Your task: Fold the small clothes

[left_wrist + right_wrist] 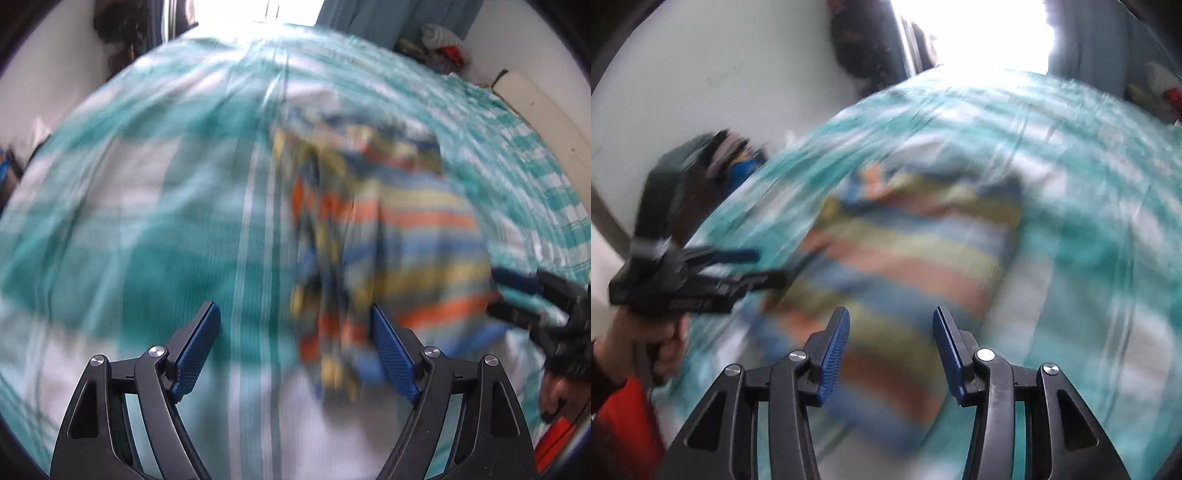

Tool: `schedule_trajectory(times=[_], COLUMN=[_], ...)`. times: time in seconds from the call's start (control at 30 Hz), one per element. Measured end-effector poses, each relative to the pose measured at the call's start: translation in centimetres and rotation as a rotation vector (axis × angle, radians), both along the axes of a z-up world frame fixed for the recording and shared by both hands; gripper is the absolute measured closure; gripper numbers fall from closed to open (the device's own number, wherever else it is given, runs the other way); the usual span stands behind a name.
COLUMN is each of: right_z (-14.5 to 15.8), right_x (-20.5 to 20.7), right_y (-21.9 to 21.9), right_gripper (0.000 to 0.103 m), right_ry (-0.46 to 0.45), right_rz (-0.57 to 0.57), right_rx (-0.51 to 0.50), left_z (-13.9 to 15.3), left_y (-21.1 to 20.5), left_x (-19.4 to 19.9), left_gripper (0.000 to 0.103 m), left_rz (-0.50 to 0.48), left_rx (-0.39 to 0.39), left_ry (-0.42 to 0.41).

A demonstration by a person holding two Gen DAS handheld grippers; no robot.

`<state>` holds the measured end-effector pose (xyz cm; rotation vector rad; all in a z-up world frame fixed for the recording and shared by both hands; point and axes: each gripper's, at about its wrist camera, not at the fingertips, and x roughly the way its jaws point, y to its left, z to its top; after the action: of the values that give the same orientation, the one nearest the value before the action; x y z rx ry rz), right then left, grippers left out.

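A small striped garment [399,236] in orange, blue and yellow lies partly folded on the teal-and-white bed sheet [147,206]. It also shows in the right wrist view [905,266]. My left gripper [295,332] is open and empty above the sheet, just left of the garment's near edge. My right gripper [891,339] is open and empty above the garment's near part. The right gripper shows at the garment's right edge in the left wrist view [517,295]. The left gripper shows at the garment's left edge in the right wrist view [768,266]. Both views are motion-blurred.
The bed sheet [1089,258] covers most of both views. A white wall [701,74] runs along the left side of the bed. A bright window and a blue curtain [388,18] stand at the far end. A pile of clothes [439,44] sits in the far right corner.
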<state>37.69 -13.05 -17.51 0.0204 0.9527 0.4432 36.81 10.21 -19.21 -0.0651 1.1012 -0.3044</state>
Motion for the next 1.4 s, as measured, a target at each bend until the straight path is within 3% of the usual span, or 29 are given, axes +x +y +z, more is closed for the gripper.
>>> schedule_trajectory(times=[0.1, 0.17, 0.23, 0.37, 0.47, 0.6, 0.67, 0.73, 0.87, 1.0, 1.1, 1.17, 1.2, 1.23, 1.3, 1.4], right_z=[-3.1, -2.6, -1.5, -0.2, 0.6, 1.0, 0.1, -1.6, -4.9, -6.2, -6.7, -6.8, -6.7, -6.5, -5.5, -2.6], right_x=[-3.4, -4.9, -6.1, -9.0, -9.2, -5.0, -2.3, 0.9, 6.3, 11.2, 13.6, 14.8, 15.1, 15.2, 15.1, 13.6], right_y=[0.7, 0.6, -0.1, -1.9, -3.2, -7.4, -8.9, -10.1, -10.6, -9.2, -7.7, -6.7, -6.2, -5.7, -4.9, -4.1], right_gripper=[0.054, 0.053, 0.040, 0.034, 0.034, 0.028, 0.027, 0.027, 0.027, 0.030, 0.034, 0.041, 0.057, 0.078, 0.080, 0.081], right_ry=[0.058, 0.028, 0.053, 0.048, 0.028, 0.026, 0.066, 0.128, 0.212, 0.263, 0.292, 0.299, 0.303, 0.305, 0.269, 0.185], right_rz=[-0.019, -0.056, -0.092, -0.141, -0.135, -0.212, -0.234, -0.228, -0.185, -0.099, -0.074, -0.073, -0.070, -0.065, -0.067, -0.062], right_rx=[-0.060, -0.058, 0.009, 0.109, 0.148, 0.294, 0.346, 0.433, 0.568, 0.722, 0.746, 0.727, 0.692, 0.653, 0.565, 0.547], left_z=[-0.8, -0.1, 0.7, 2.6, 3.5, 1.3, -0.9, -2.2, -2.3, -2.6, -2.9, -3.2, -3.4, -3.7, -3.6, -1.3], left_y=[0.6, 0.8, 1.2, 2.4, 2.4, 0.7, 0.3, -0.2, -0.5, -1.5, -2.3, -2.6, -2.8, -2.8, -2.3, -2.4], left_x=[-2.1, -3.1, -4.0, -4.8, -2.6, 2.4, 4.2, 5.3, 5.3, 4.4, 4.4, 4.6, 4.7, 4.9, 4.8, 3.7], left_gripper=[0.019, 0.020, 0.019, 0.017, 0.010, 0.010, 0.011, 0.011, 0.010, 0.010, 0.012, 0.033, 0.063, 0.077, 0.087, 0.089], left_rz=[0.026, 0.039, 0.047, 0.022, 0.013, -0.030, -0.043, -0.057, -0.089, -0.189, -0.207, -0.177, -0.154, -0.133, -0.106, -0.116], left_rx=[-0.007, -0.011, -0.044, -0.188, -0.271, -0.349, -0.376, -0.397, -0.451, -0.502, -0.497, -0.493, -0.474, -0.475, -0.518, -0.489], left_ry=[0.005, 0.004, 0.004, -0.040, -0.060, 0.020, 0.086, 0.090, 0.086, 0.105, 0.107, 0.112, 0.117, 0.132, 0.145, 0.085])
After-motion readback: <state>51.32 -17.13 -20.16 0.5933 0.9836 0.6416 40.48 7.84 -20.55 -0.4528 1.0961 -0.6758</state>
